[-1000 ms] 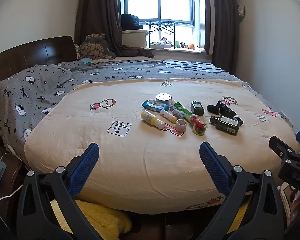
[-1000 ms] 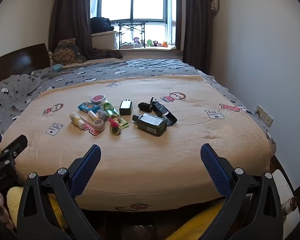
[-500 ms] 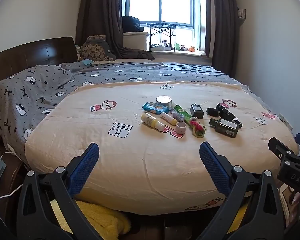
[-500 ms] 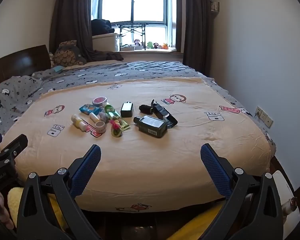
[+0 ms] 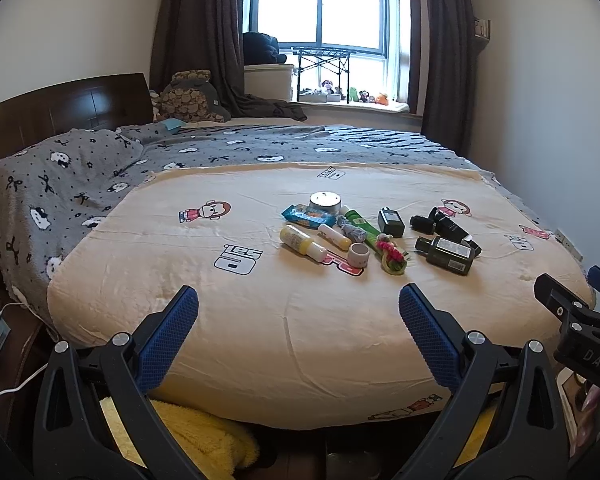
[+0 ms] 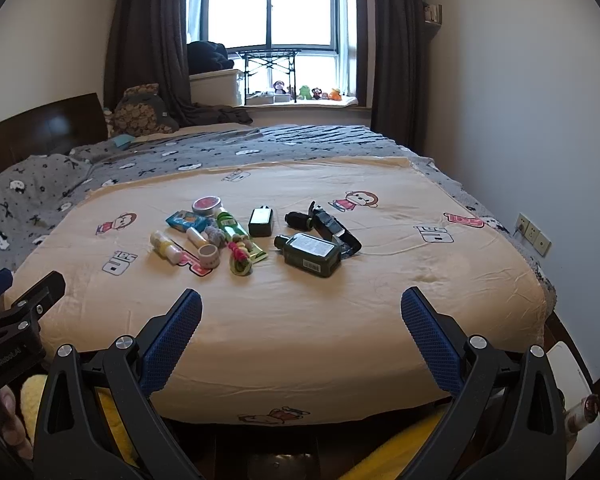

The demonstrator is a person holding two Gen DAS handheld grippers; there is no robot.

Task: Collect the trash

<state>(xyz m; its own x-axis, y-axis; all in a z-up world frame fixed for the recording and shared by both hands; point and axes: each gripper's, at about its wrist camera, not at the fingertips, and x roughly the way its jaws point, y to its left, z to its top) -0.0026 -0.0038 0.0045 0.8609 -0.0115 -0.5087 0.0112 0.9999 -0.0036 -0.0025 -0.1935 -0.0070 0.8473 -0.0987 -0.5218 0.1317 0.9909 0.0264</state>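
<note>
A cluster of small items lies mid-bed on the cream blanket [image 5: 260, 320]: a yellow bottle [image 5: 302, 242], a blue packet [image 5: 307, 216], a round tin [image 5: 325, 201], a green tube [image 5: 362, 226], a tape roll [image 5: 358, 255], a pink-green knot [image 5: 393, 257], a dark green bottle [image 5: 446, 255] and black containers [image 5: 391, 222]. The dark green bottle [image 6: 310, 254] and yellow bottle [image 6: 166, 247] also show in the right wrist view. My left gripper [image 5: 298, 306] hangs open short of the bed's near edge. My right gripper [image 6: 302, 308] is open too, well short of the items.
A grey patterned blanket [image 5: 80, 184] covers the far and left side of the bed, by a dark headboard [image 5: 60, 108]. A window sill with toys [image 5: 352, 98] is behind. Wall sockets [image 6: 534, 234] sit at right. Yellow fabric [image 5: 188, 436] lies below the bed edge.
Both views have drawn back slightly and tilted up; the items sit a little farther and lower in frame. Both grippers stay open.
</note>
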